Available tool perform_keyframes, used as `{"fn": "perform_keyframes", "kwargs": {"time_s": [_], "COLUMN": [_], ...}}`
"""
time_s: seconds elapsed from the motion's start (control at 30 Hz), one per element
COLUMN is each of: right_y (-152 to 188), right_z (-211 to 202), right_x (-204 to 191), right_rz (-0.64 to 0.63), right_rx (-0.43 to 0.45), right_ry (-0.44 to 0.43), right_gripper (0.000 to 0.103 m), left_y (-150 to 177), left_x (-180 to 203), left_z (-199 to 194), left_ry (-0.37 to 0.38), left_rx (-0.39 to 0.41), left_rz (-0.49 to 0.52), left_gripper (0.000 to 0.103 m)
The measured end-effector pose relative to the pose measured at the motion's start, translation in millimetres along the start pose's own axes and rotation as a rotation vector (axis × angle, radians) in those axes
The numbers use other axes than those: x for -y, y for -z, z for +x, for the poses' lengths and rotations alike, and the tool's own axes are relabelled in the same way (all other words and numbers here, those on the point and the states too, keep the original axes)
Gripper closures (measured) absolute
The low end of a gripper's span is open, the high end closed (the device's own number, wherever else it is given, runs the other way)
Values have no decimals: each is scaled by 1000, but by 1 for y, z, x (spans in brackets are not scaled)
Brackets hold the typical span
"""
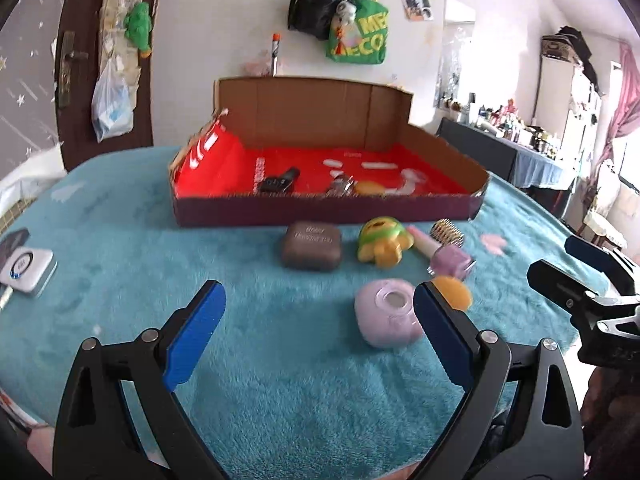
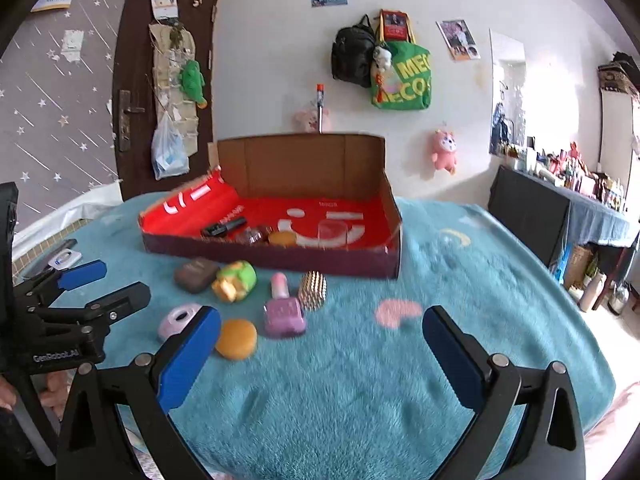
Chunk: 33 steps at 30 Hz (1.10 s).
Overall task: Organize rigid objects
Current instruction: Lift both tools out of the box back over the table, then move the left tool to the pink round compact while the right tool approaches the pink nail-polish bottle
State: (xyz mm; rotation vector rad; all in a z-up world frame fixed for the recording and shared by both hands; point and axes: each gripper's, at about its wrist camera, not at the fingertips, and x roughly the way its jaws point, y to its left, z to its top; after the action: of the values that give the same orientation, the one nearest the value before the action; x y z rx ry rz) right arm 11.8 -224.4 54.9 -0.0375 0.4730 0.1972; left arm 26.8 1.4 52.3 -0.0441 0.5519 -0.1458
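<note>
- Grippers hover over a teal plush blanket: left gripper and right gripper both stand with jaws wide apart, holding nothing.
- Loose pieces lie in front of the cardboard box: a brown case, a green-and-yellow toy, a pink-capped purple bottle, a gold studded piece, a lilac round case and an orange disc.
- Inside the box, near its front wall, sit a black item, a clear faceted piece and another orange disc.
- Risk, as judged: the pieces crowd together, so wide jaws reaching for one could knock a neighbour; the round disc may roll on the soft pile; the two grippers sit close beside the lilac case and could collide.
- Motion blur smears the box's right corner and the small pieces inside; the brown case's lettering is unreadable.
- The left gripper's right finger partly covers the lilac case and orange disc in its own view.
</note>
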Motion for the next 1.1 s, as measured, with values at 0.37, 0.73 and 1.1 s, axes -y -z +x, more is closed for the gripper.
{"fn": "perform_keyframes", "kwargs": {"time_s": [0.37, 0.73, 1.1], "right_y": [16, 14, 1], "right_z": [29, 39, 68], "right_x": [18, 41, 33], "right_rz": [58, 96, 110], "right_rx": [-78, -116, -175], "right_ry": [22, 20, -87], "right_gripper": [0, 0, 0], "left_y": [-3, -7, -9], "left_x": [12, 31, 4], "left_z": [19, 52, 51], "left_ry": [4, 25, -22], "left_rx": [-84, -220, -209], "left_rz": [8, 89, 124], "left_gripper": [7, 7, 6]}}
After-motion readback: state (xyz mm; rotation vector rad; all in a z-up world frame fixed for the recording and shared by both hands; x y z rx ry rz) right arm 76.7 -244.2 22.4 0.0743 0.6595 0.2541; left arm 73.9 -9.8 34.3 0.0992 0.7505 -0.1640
